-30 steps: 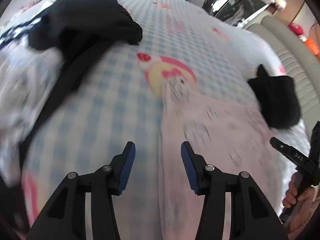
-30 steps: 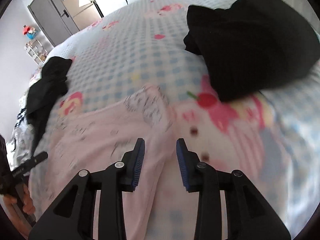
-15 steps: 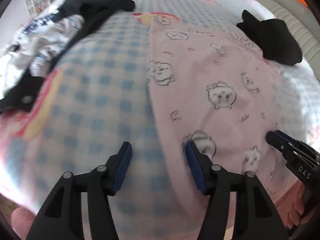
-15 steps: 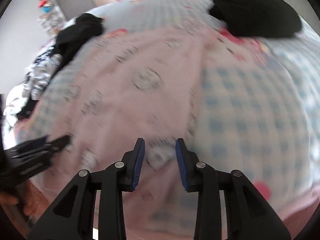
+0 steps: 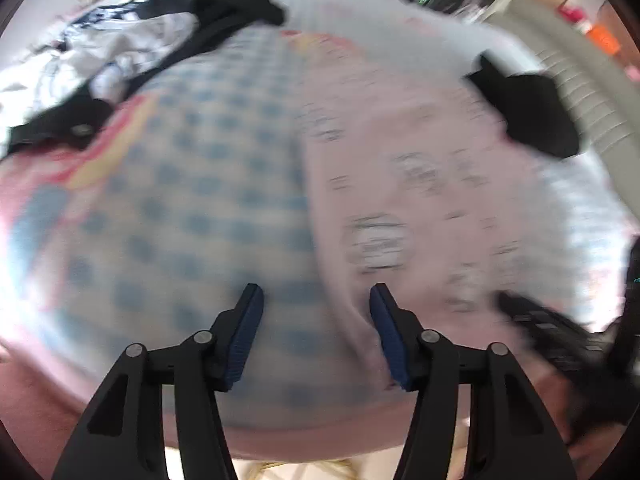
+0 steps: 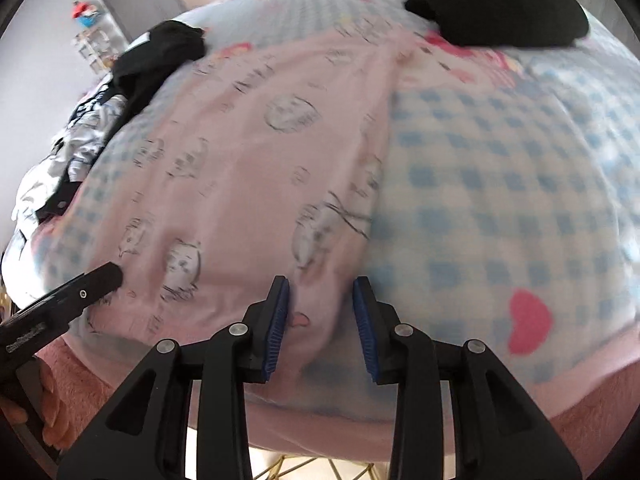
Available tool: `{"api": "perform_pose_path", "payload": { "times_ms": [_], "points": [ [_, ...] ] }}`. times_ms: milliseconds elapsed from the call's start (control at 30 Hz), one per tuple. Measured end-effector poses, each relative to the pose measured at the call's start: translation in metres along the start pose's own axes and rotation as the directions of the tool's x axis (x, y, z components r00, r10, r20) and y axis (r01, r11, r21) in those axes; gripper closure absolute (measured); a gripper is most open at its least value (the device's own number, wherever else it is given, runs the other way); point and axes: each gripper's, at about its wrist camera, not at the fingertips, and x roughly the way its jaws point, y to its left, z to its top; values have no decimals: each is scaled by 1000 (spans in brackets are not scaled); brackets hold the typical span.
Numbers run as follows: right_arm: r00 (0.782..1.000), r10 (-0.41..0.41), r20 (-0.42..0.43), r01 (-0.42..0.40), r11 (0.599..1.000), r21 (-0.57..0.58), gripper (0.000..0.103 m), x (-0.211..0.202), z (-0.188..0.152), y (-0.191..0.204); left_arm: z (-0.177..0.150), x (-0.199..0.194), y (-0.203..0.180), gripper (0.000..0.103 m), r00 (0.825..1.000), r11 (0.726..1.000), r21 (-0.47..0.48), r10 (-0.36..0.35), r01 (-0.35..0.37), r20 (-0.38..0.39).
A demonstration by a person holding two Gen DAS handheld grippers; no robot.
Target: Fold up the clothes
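Both claws drawn back to the near edge of the blue-checked bed (image 6: 500,184) — pink cartoon-print garment (image 6: 248,152) now spread flat.

Left claw (image 5: 316,320) apart, just been closing, straddling the garment's left edge; right claw (image 6: 320,312) apart over its right corner — gripping nothing. No fold made yet.

Both grippers drawn back from mid-bed to the near edge of the pink garment (image 6: 248,168), left gripper (image 5: 316,336) jaws widened then just closing a little, garment's left edge between them, right gripper (image 6: 320,330) now over its near right corner.
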Motion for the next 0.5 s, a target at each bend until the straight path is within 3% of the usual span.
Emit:
{"api": "perform_pose_path", "payload": {
  "times_ms": [100, 167, 267, 300, 367, 500],
  "points": [
    [1000, 9, 26, -10, 999, 34, 70, -15, -3, -10, 1, -8, 12, 51, 999, 997, -62, -43, 44, 15],
    [999, 19, 43, -21, 999, 35, 66, -25, -3, -10, -3, -11, 12, 51, 987, 984, -86, -159, 159, 3],
    [995, 99, 7, -100, 995, 22, 66, -23, -5, -5, -10, -4, 2, 51, 965, 964, -77, -257, 253, -45],
    [995, 98, -8, -98, 995, 15, 66, -20, -9, -2, -13, -1, -2, 51, 961, 961, -73, -270, 265, -60],
    [996, 88, -20, -88, 996, 6, 66, -15, -15, 1, -19, 9, -4, 51, 968, 971, -64, -235, 230, -83],
    [998, 44, -36, -44, 999, 9, 66, -9, -19, -5, -25, 16, 3, 65, 973, 974, -111, -210, 199, -98]
  ]
}}
